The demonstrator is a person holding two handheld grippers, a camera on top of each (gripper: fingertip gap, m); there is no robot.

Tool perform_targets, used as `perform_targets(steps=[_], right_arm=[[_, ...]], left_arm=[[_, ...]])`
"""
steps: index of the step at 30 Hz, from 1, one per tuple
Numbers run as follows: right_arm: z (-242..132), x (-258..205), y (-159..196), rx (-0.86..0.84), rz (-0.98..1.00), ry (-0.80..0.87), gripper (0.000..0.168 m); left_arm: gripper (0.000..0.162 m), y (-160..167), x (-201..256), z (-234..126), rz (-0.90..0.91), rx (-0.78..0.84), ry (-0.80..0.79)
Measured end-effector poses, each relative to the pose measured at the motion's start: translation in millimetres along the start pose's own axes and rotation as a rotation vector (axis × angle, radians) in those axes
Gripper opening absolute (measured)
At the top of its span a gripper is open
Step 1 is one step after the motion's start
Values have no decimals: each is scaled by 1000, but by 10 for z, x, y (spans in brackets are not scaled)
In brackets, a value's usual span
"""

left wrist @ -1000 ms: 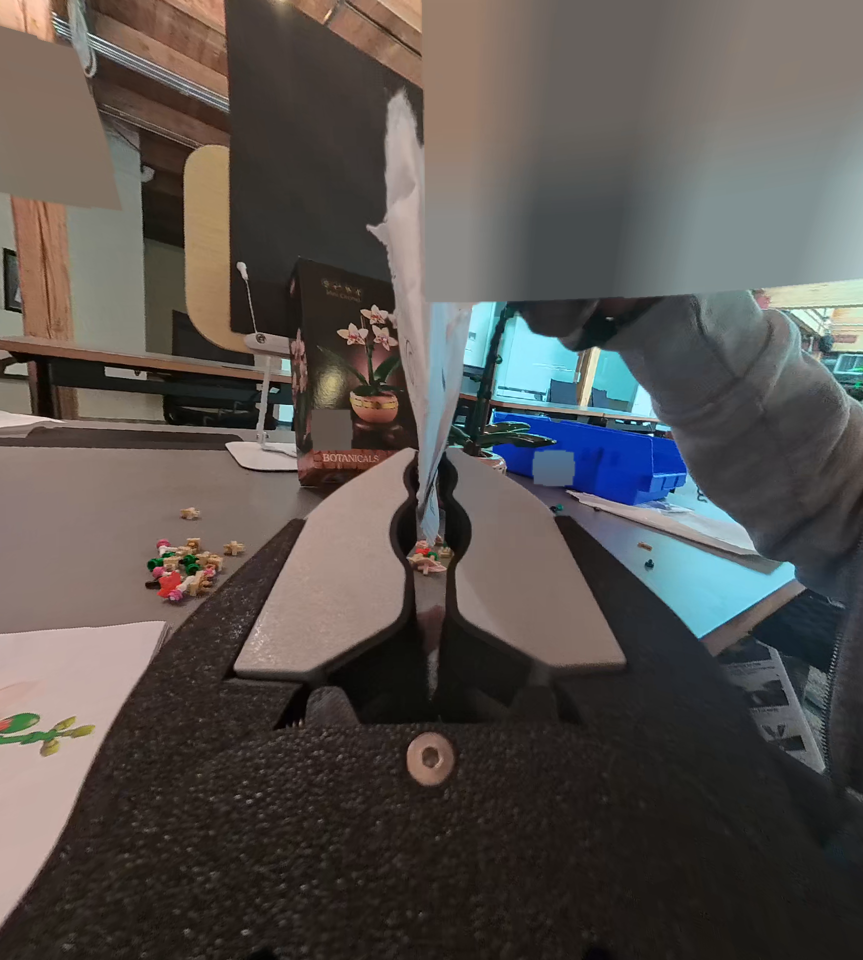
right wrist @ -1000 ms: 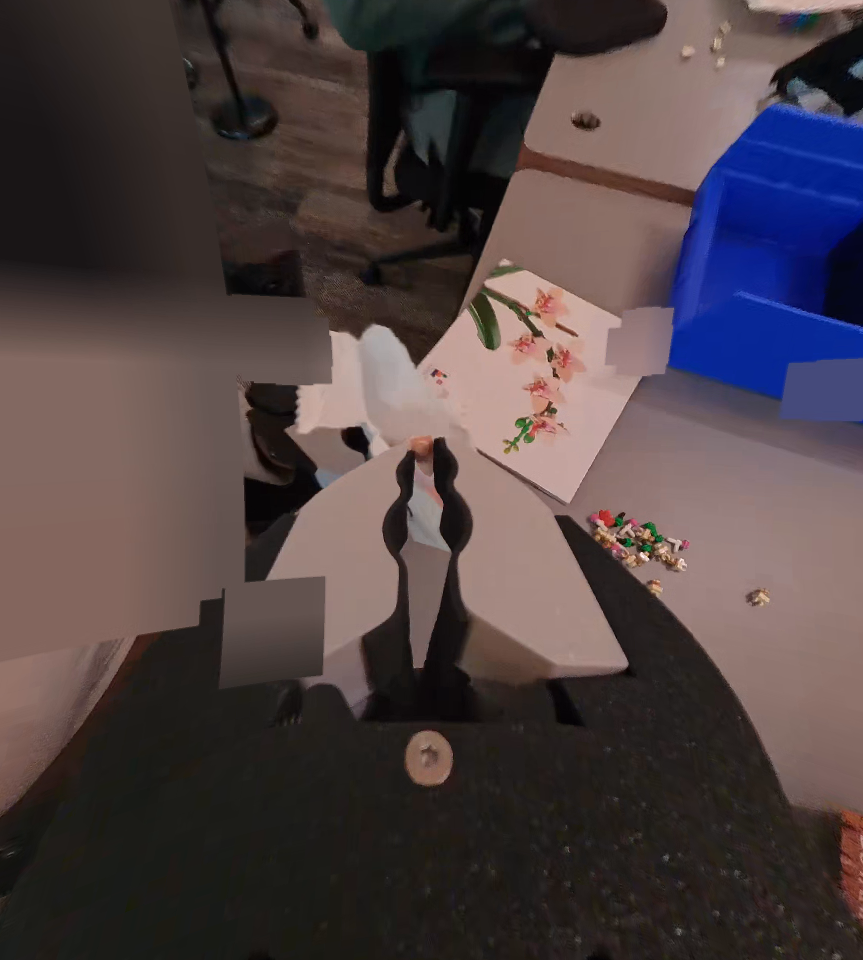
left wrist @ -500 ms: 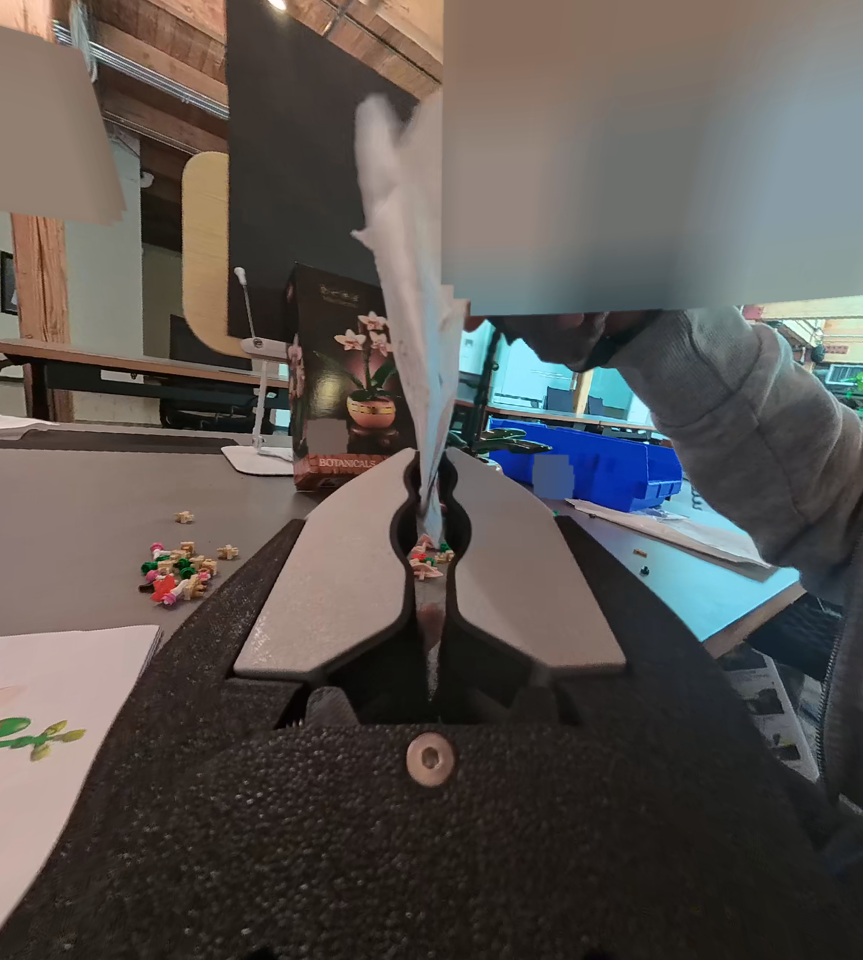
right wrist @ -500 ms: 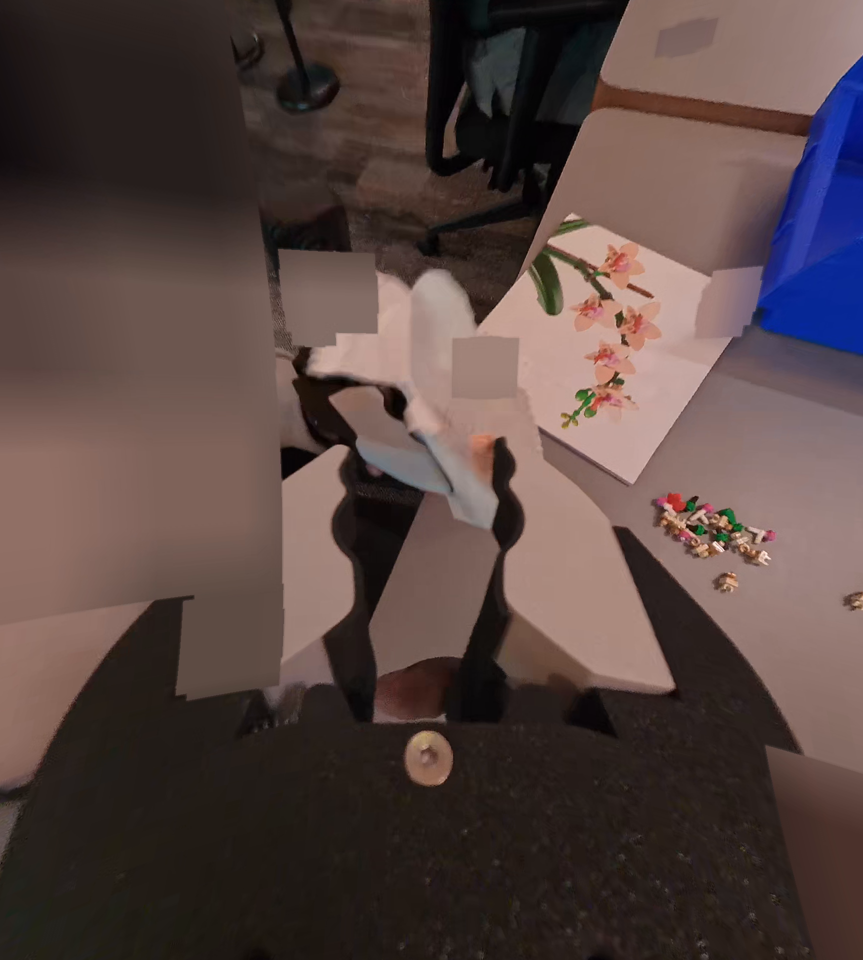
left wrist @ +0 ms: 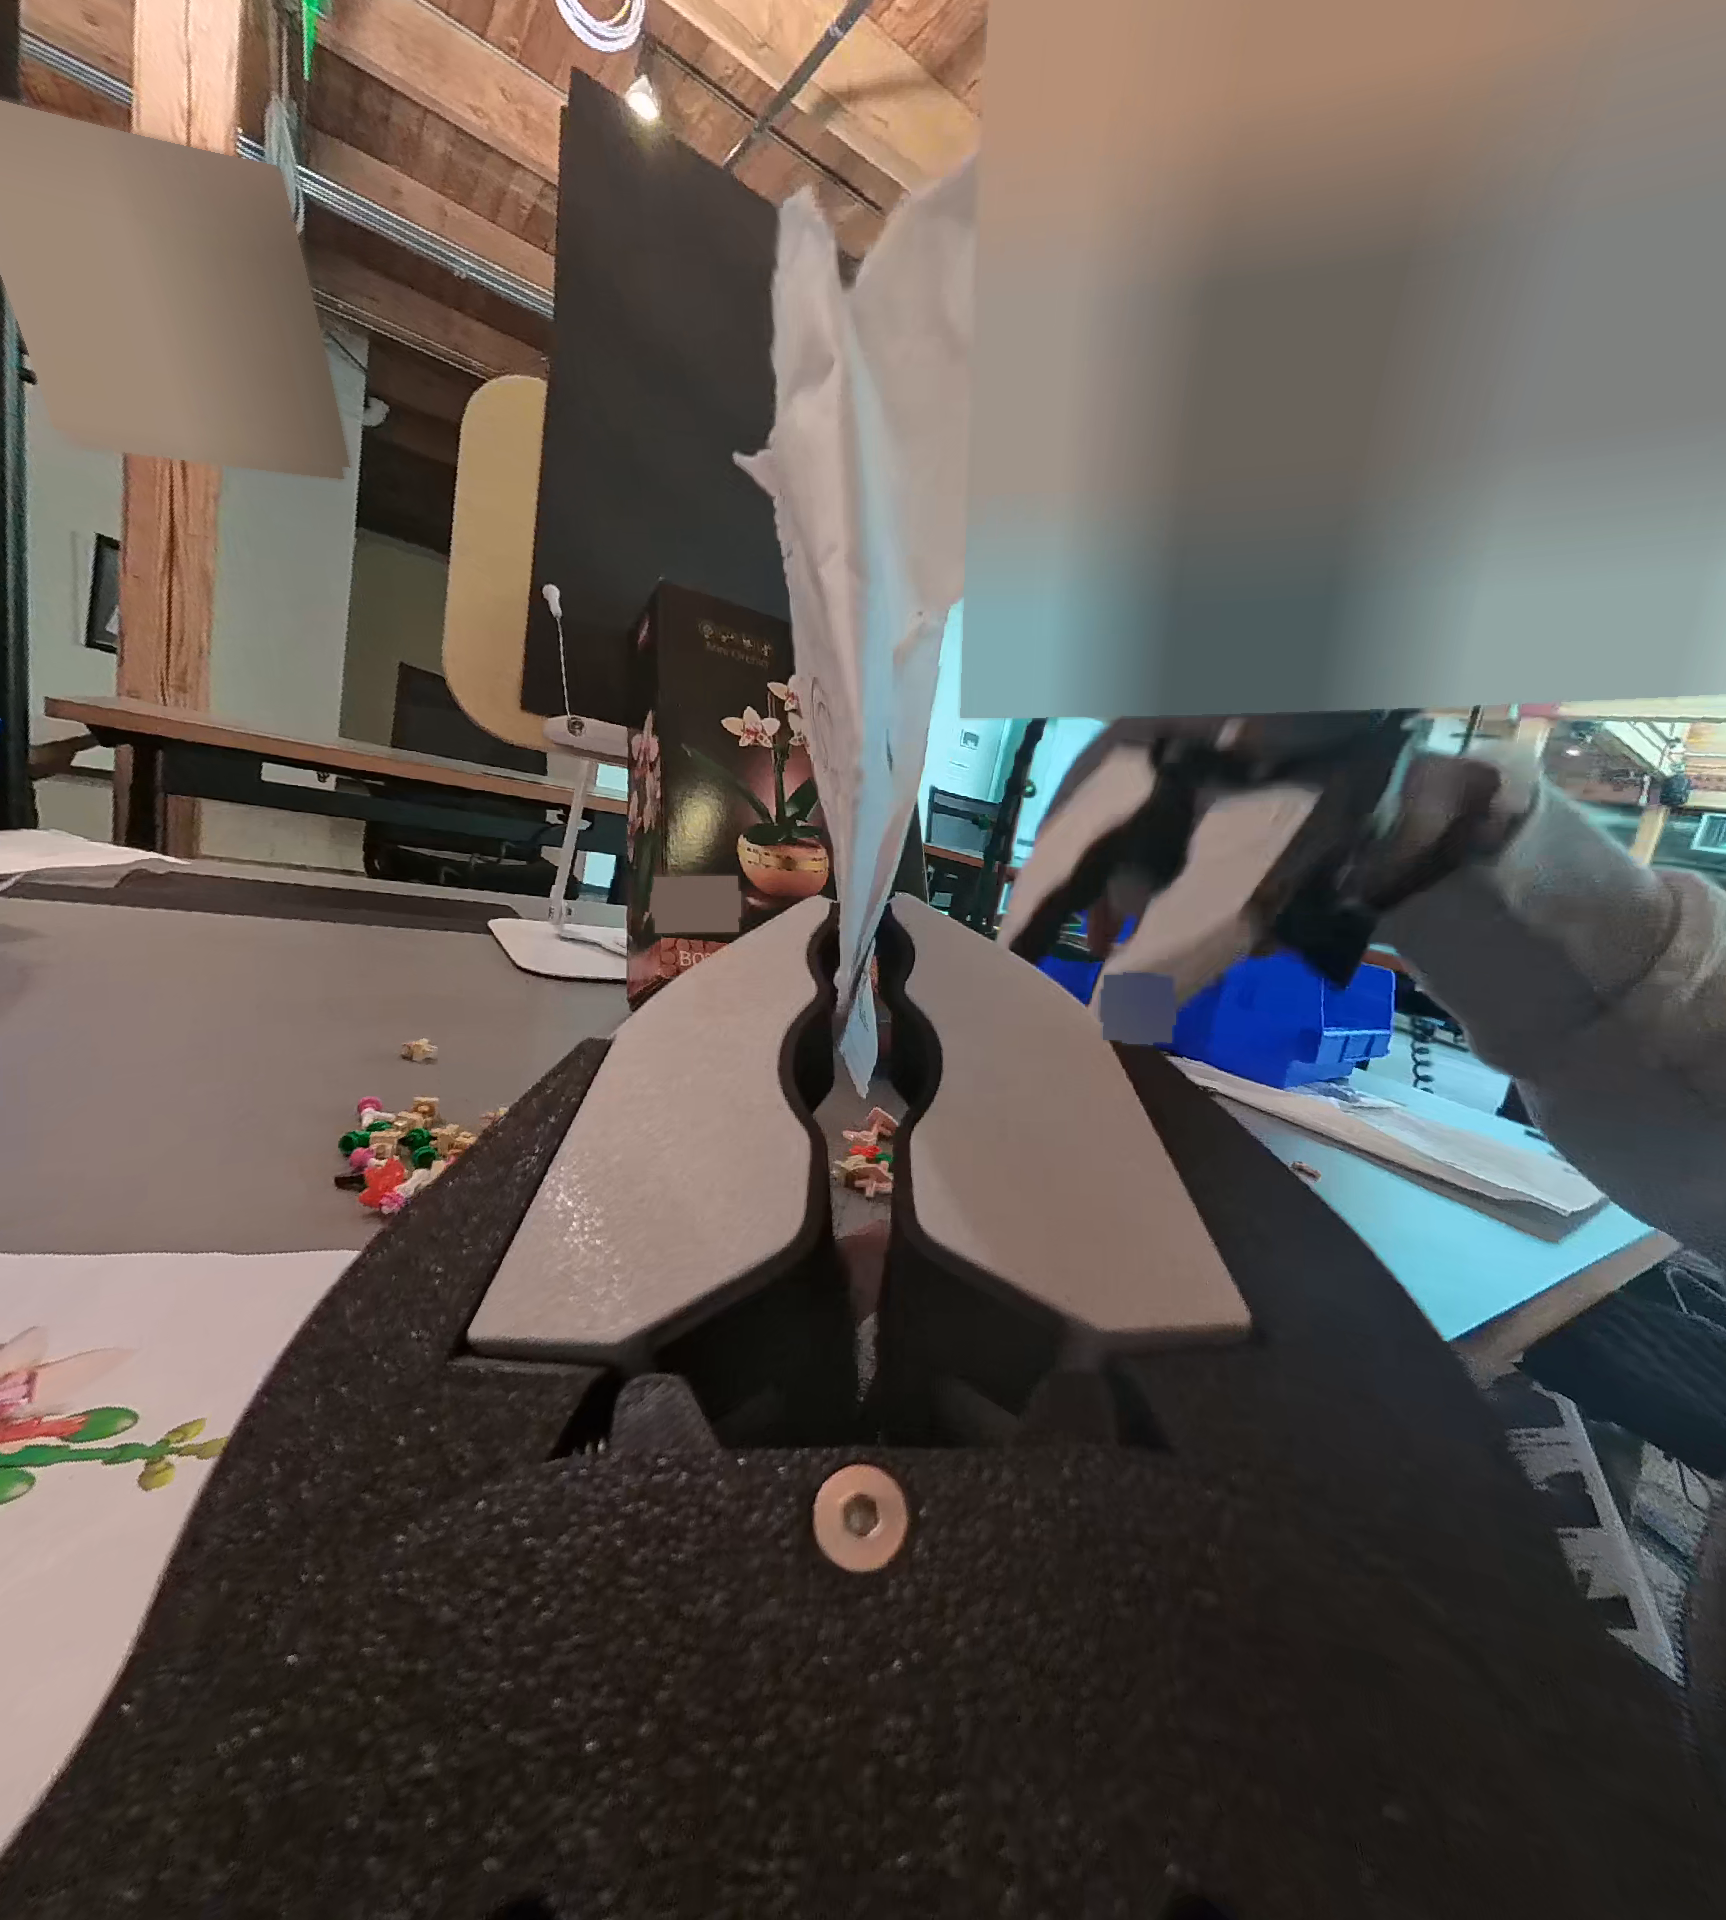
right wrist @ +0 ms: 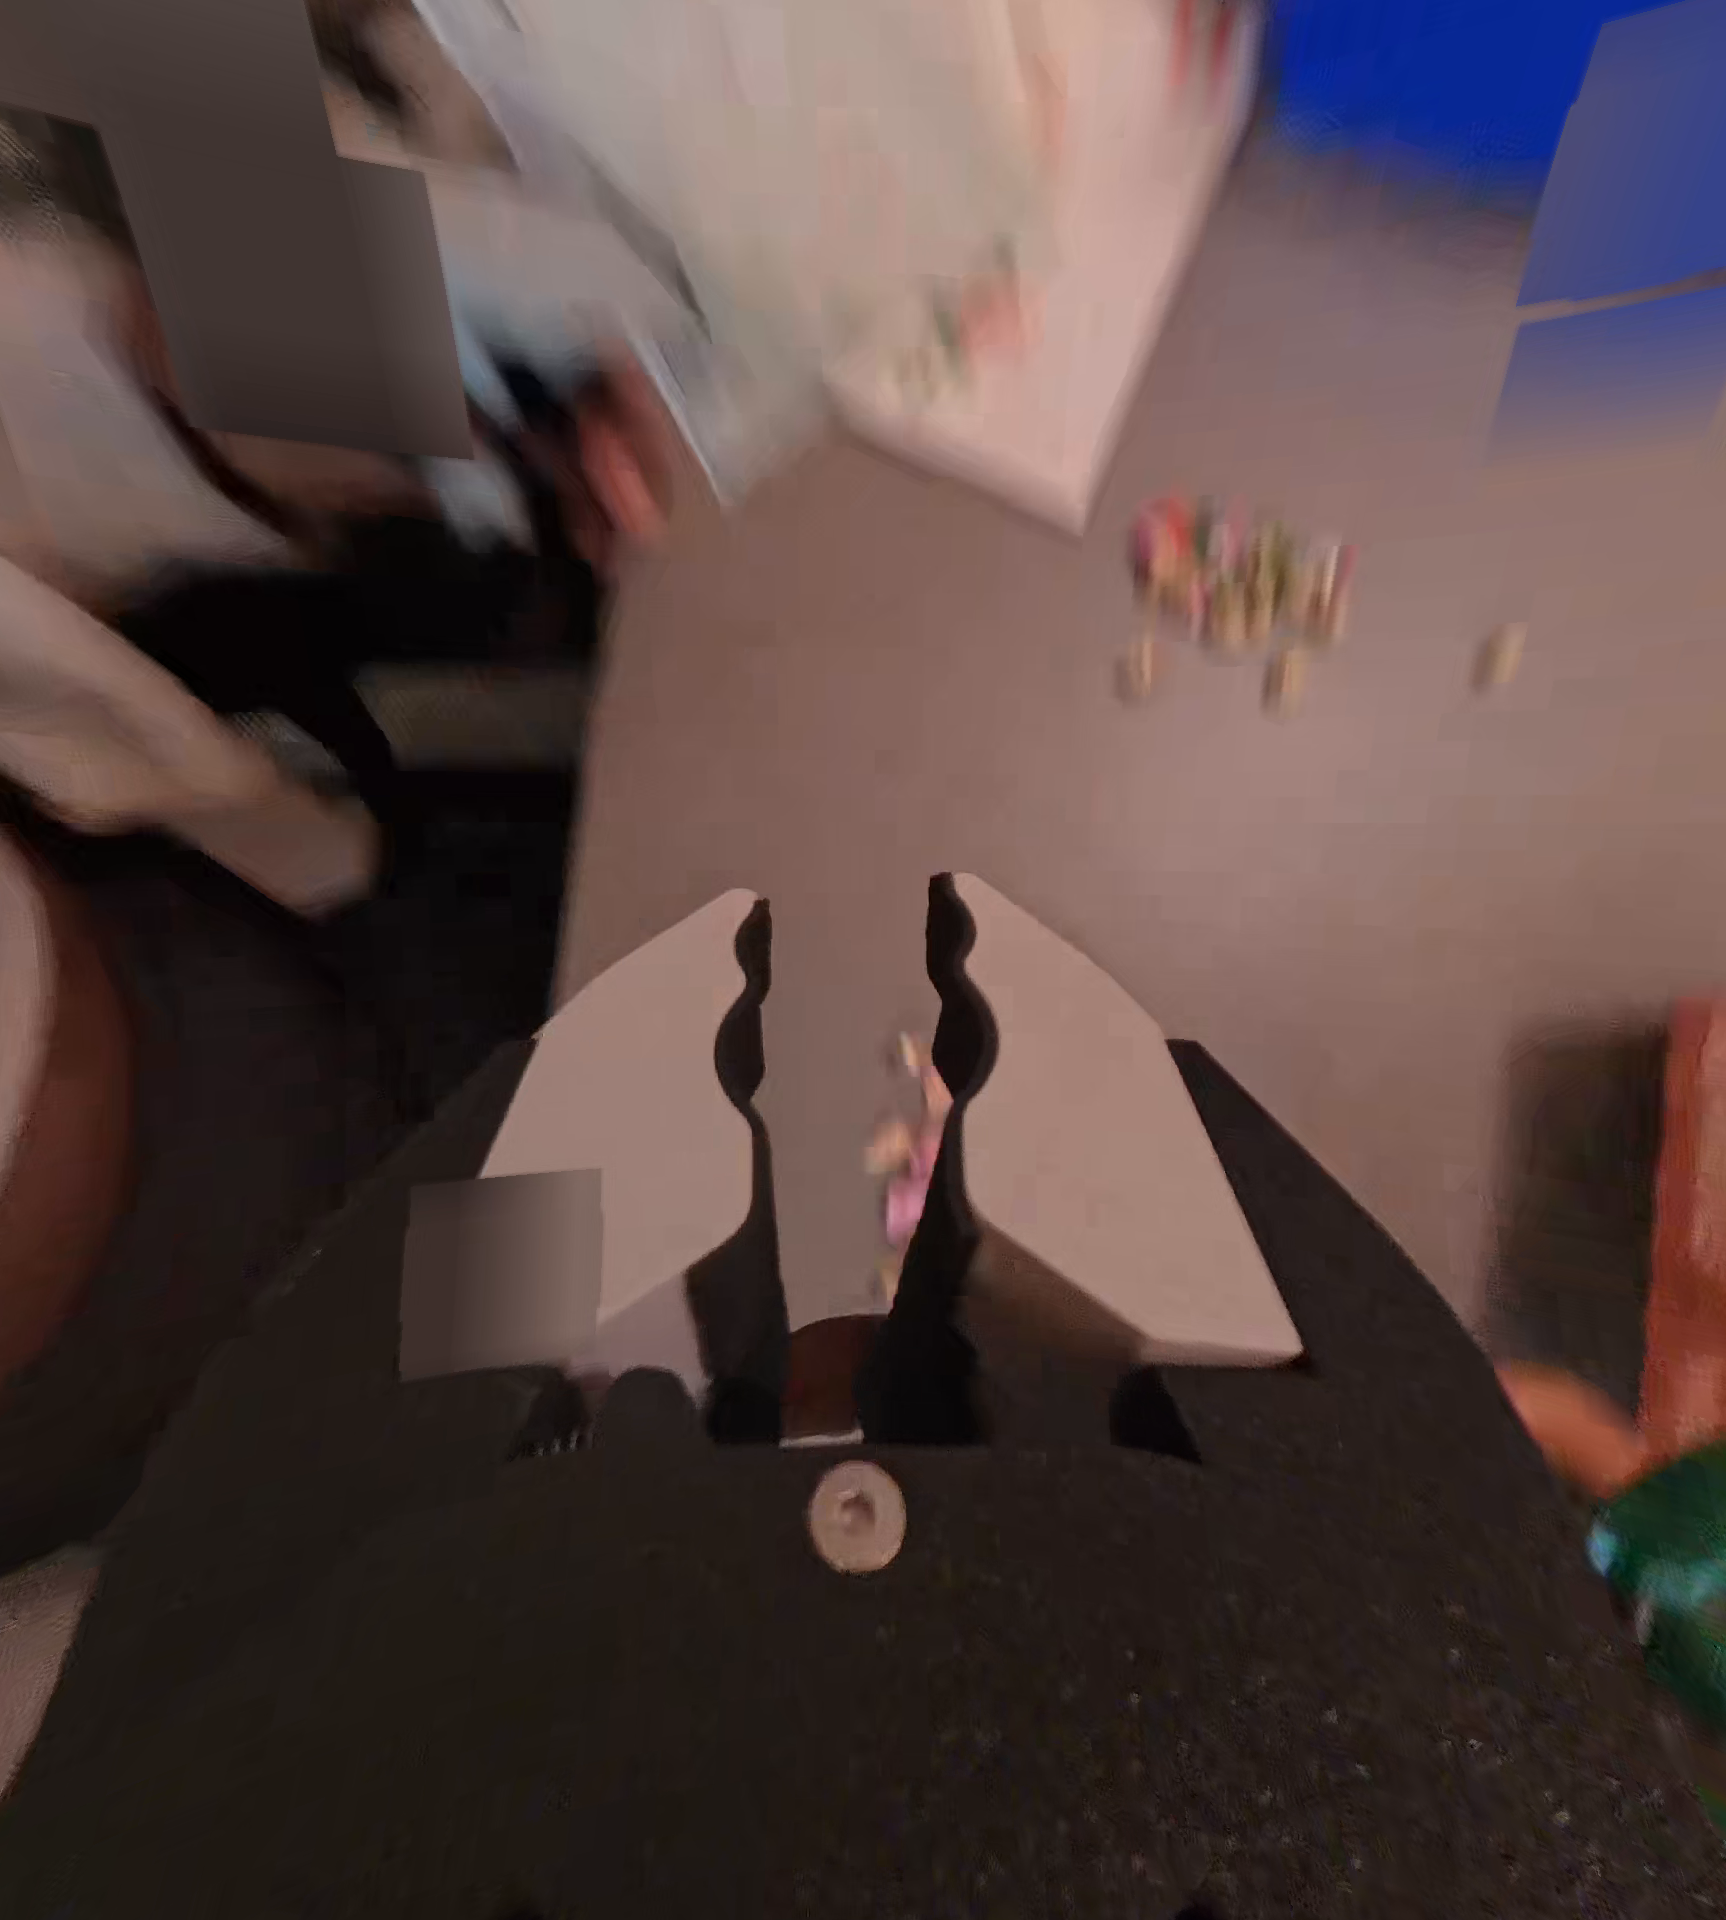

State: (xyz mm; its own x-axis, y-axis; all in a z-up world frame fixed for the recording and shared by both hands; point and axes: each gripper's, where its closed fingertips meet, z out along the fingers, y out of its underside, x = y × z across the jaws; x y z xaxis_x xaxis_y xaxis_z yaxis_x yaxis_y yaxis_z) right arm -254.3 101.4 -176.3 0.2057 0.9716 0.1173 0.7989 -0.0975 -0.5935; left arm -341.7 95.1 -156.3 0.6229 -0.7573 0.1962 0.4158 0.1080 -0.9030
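Now right claw (right wrist: pixel 854 894) spread, off white paper bag (left wrist: pixel 864 582); left claw (left wrist: pixel 859 925) still pinching it.

Left wrist view sharp under ceiling light; right wrist view motion-blurred.

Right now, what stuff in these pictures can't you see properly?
- White paper bag, left wrist view: its top hides behind a blur patch.
- Small pieces, right wrist view: motion blur smears their shapes.
- Dark box, left wrist view: the bag and left gripper cover part.
- Right gripper: open, empty.
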Motion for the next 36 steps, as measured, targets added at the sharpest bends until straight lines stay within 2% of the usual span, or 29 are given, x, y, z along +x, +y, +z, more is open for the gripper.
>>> perform_targets(steps=[2, 4, 10, 13, 14, 17, 20, 24, 26, 28, 31, 36], right_arm=[[213, 90, 581, -241, 70, 55, 26], [355, 155, 820, -315, 99, 77, 23], [556, 193, 781, -354, -27, 7, 19], [607, 186, 878, -422, -29, -36, 11], [617, 142, 866, -406, -8, -75, 7], [598, 189, 862, -385, -3, -53, 6], [393, 224, 481, -213, 8, -30, 6], [-178, 125, -611, 275, -22, -28, 6], [-326, -18, -977, 425, -33, -77, 7], [-265, -168, -1106, 430, -52, -142, 14], [-66, -215, -1062, 335, -44, -156, 26], [-163, -252, -1032, 354, -27, -202, 32]], left_arm=[[4, 15, 31, 10, 3, -7, 12], [4, 26, 63, 20, 12, -15, 23], [4, 80, 90, 33, 54, -45, 33], [4, 89, 90, 34, 42, -50, 42], [4, 87, 88, 34, 40, -50, 43], [4, 106, 67, 24, 37, -58, 42], [4, 144, 83, 23, 10, -73, 55], [4, 185, 126, 40, 5, -89, 73], [4, 201, 155, 50, 1, -91, 84], [4, 212, 186, 57, 2, -94, 95], [4, 230, 200, 53, 13, -106, 96], [4, 188, 176, 51, -3, -84, 94]])
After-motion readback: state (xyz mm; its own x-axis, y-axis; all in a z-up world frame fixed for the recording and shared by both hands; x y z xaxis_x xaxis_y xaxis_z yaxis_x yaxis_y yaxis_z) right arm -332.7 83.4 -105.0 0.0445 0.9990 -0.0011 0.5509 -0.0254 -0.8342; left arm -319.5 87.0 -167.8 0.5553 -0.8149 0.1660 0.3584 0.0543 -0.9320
